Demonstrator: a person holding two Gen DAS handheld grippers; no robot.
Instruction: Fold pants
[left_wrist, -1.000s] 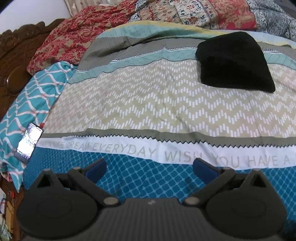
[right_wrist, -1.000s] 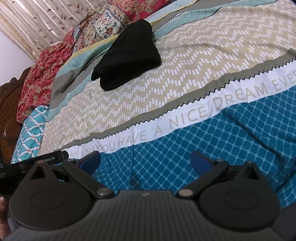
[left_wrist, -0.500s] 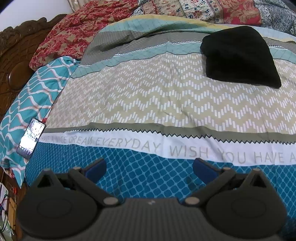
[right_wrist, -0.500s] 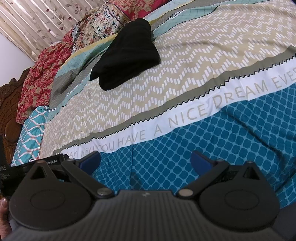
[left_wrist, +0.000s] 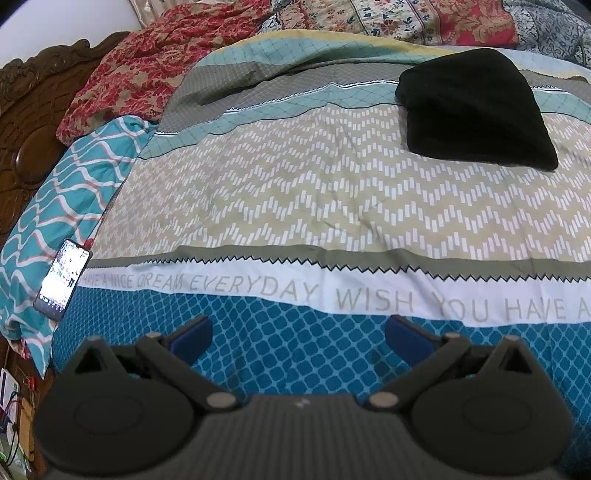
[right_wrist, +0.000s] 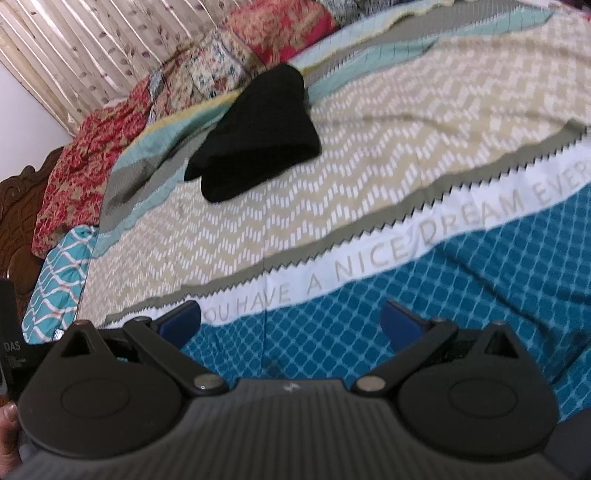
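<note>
The black pants (left_wrist: 476, 110) lie folded in a compact bundle on the patterned bedspread (left_wrist: 295, 192), far across the bed. They also show in the right wrist view (right_wrist: 262, 140). My left gripper (left_wrist: 298, 334) is open and empty, held above the blue part of the spread near the bed's front edge. My right gripper (right_wrist: 291, 317) is also open and empty, well short of the pants. The left gripper's body (right_wrist: 9, 332) shows at the left edge of the right wrist view.
A phone (left_wrist: 62, 278) with a lit screen lies on a teal wavy pillow (left_wrist: 62, 206) at the left. Red and floral quilts (left_wrist: 140, 77) pile up at the back. A carved wooden headboard (left_wrist: 22, 122) stands at the left. Curtains (right_wrist: 92, 55) hang behind.
Both grippers have drifted back a little from the bed, and the right view is now blurred and swung slightly. The pants have not moved. Both grippers stayed open.
</note>
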